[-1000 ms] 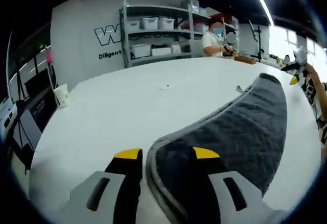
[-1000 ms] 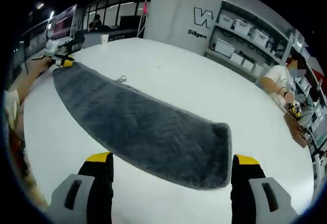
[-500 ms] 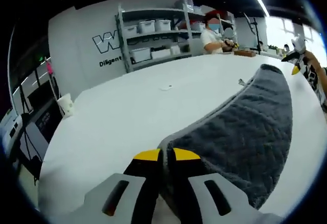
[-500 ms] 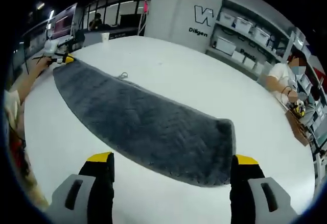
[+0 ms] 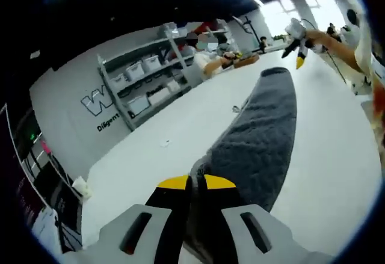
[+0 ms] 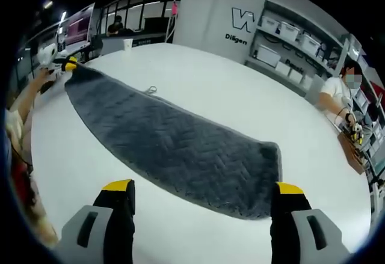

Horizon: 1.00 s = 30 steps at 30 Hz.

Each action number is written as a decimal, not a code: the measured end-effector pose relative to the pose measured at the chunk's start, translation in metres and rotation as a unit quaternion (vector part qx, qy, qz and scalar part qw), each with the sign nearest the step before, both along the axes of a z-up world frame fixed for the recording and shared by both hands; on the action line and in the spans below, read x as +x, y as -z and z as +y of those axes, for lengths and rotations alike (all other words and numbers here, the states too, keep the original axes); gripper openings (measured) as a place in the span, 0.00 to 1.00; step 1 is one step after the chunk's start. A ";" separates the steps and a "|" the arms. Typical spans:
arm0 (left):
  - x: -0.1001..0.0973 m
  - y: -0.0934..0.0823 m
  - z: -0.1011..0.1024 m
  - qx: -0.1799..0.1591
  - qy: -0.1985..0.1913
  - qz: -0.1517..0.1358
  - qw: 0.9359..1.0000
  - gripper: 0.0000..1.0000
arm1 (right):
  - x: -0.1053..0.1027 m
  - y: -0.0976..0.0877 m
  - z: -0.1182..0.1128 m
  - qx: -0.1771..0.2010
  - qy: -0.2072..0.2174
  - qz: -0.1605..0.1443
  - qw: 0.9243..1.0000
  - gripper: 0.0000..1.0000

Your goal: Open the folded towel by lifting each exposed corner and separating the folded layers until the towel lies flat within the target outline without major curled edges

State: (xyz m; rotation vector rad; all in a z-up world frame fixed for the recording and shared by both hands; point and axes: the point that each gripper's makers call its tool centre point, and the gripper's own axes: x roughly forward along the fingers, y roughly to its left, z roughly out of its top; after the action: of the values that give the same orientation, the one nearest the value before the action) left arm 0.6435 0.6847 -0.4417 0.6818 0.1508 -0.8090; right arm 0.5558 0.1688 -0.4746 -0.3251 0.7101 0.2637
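Towel (image 6: 180,150) long on table (image 6: 240,95), left claw (image 5: 189,183) pinching corner, right claw (image 6: 201,189) wide apart

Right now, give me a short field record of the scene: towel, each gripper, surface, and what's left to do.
towel: long dark grey plush towel, a folded strip lying on the table
left gripper: left gripper, shut on a towel corner at the near end
right gripper: right gripper, open, towel's near edge between its tips, not gripping
surface: round white table
other: white paper cup near the table edge; grey shelving with white bins behind
remaining: towel not yet unfolded
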 end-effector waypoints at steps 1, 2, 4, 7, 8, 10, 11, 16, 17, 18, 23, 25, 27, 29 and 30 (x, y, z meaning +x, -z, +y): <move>-0.011 0.003 -0.003 0.025 0.018 -0.001 1.000 0.06 | 0.000 -0.001 0.001 0.000 -0.002 -0.001 1.000 0.93; -0.016 0.006 -0.005 0.035 0.027 0.001 0.999 0.06 | 0.000 -0.003 0.003 0.000 -0.003 -0.002 1.000 0.93; -0.032 0.012 -0.009 0.054 0.049 0.010 0.997 0.06 | -0.001 -0.005 0.006 0.000 -0.005 -0.004 1.000 0.93; -0.046 0.016 -0.008 0.063 0.059 0.017 0.996 0.06 | -0.002 -0.007 0.009 0.000 -0.008 -0.006 1.000 0.93; -0.050 0.017 -0.007 0.061 0.063 0.020 0.996 0.06 | -0.003 -0.007 0.010 0.000 -0.009 -0.006 1.000 0.93; -0.062 0.017 -0.007 0.036 0.079 0.042 0.995 0.06 | -0.005 -0.007 0.011 -0.001 -0.010 -0.005 1.000 0.92; -0.068 0.016 -0.006 0.021 0.087 0.053 0.995 0.06 | -0.006 -0.007 0.012 -0.001 -0.011 -0.005 1.000 0.92; -0.090 0.029 0.009 0.031 0.110 0.087 0.990 0.06 | -0.010 -0.007 0.010 -0.001 -0.013 0.000 1.000 0.92; -0.091 0.031 0.010 0.036 0.110 0.090 0.989 0.06 | -0.010 -0.006 0.008 -0.002 -0.010 0.001 1.000 0.92; -0.093 0.041 0.017 0.056 0.104 0.099 0.988 0.05 | -0.011 -0.005 0.008 -0.002 -0.009 0.002 1.000 0.92; -0.094 0.065 0.033 0.092 0.085 0.130 0.984 0.04 | -0.010 -0.001 0.011 -0.002 -0.014 0.008 1.000 0.92; -0.091 0.076 0.044 0.130 0.068 0.138 0.979 0.03 | -0.010 0.000 0.014 -0.001 -0.017 0.008 1.000 0.92; -0.085 0.082 0.053 0.154 0.053 0.139 0.977 0.03 | -0.010 0.000 0.015 -0.002 -0.019 0.009 1.000 0.92; -0.082 0.083 0.054 0.151 0.053 0.141 0.977 0.03 | -0.010 0.000 0.016 -0.003 -0.020 0.009 1.000 0.92; -0.079 0.083 0.057 0.142 0.046 0.145 0.978 0.03 | -0.011 0.000 0.017 -0.003 -0.021 0.009 1.000 0.92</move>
State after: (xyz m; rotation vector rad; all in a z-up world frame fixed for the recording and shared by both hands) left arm 0.5641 0.7422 -0.5244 0.8411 0.5101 -0.9848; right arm 0.5451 0.1854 -0.4746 -0.3441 0.7223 0.3036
